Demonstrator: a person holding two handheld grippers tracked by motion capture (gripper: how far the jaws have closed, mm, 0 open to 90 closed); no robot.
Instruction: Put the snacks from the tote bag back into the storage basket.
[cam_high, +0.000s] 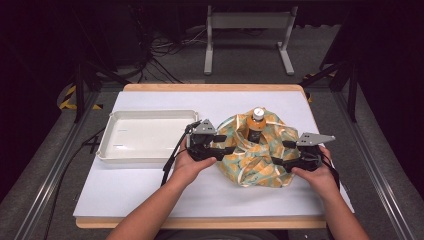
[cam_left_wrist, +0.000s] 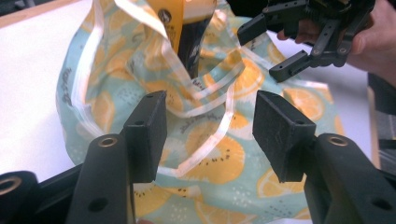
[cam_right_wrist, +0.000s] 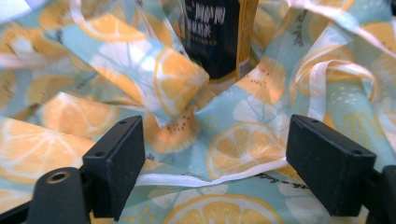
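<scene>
A crumpled cloth (cam_high: 252, 155) printed with orange slices on pale teal lies on the white table, gathered around an upright bottle (cam_high: 257, 124) with a white cap and an orange and dark label. My left gripper (cam_high: 226, 150) sits at the cloth's left edge, jaws open, nothing pinched. In the left gripper view its pads (cam_left_wrist: 149, 133) stand apart above the cloth (cam_left_wrist: 205, 154) and its white hem. My right gripper (cam_high: 281, 153) is at the cloth's right side, open. In the right gripper view the cloth (cam_right_wrist: 243, 144) lies between and beyond the wide-set jaws, the bottle (cam_right_wrist: 217, 35) behind.
A shallow white tray (cam_high: 145, 135) stands to the left of the cloth, close to my left hand. The table's front strip lies bare below the cloth. Beyond the table's far edge, a grey metal stand (cam_high: 247, 35) and cables rest on the floor.
</scene>
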